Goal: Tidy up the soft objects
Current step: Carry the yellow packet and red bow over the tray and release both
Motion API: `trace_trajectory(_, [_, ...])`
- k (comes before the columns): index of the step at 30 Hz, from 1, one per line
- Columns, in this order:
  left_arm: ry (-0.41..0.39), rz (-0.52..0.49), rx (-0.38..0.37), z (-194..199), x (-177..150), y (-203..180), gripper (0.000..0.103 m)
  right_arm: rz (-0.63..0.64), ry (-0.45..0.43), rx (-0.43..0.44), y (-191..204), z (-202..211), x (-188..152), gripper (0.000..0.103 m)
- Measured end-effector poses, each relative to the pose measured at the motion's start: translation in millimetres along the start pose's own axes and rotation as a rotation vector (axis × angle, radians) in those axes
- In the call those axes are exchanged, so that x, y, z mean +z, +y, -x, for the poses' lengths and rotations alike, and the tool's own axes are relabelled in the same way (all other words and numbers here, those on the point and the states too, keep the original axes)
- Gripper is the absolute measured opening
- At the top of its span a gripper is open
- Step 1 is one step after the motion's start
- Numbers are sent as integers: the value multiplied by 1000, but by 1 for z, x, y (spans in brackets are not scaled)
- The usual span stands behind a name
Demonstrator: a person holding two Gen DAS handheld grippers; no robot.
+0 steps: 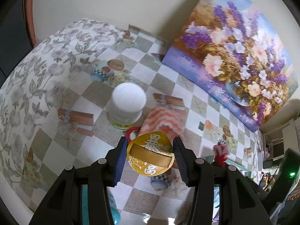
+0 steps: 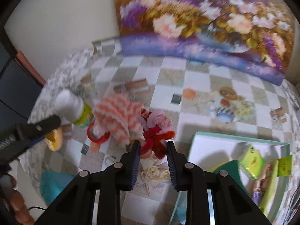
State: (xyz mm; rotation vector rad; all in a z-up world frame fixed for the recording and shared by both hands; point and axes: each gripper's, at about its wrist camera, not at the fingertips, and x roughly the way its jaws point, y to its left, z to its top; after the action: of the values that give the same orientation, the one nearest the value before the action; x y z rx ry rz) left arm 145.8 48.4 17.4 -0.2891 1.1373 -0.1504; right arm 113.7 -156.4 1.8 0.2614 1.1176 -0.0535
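Note:
My left gripper is shut on a gold ingot-shaped soft toy with white characters, held above the table; it also shows in the right wrist view. My right gripper has its jaws around a red and pink pipe-cleaner bundle, and the fingers touch its fuzzy red ends. An orange-and-white zigzag cloth lies left of the bundle and shows beyond the toy in the left wrist view.
A white-capped bottle stands on the checkered tablecloth. A red tape ring lies under the cloth. A teal-rimmed box holds green packets at the right. A flower painting leans at the back. A teal cloth lies near left.

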Motion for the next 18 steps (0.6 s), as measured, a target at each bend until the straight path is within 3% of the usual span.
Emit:
trace_trajectory(6, [-13, -63, -13, 7, -8, -29, 51, -61, -56, -45, -27, 39, 4, 30])
trace_trajectory(18, [61, -257, -64, -20, -33, -124, 51, -279, 3, -226, -138, 61, -19, 30])
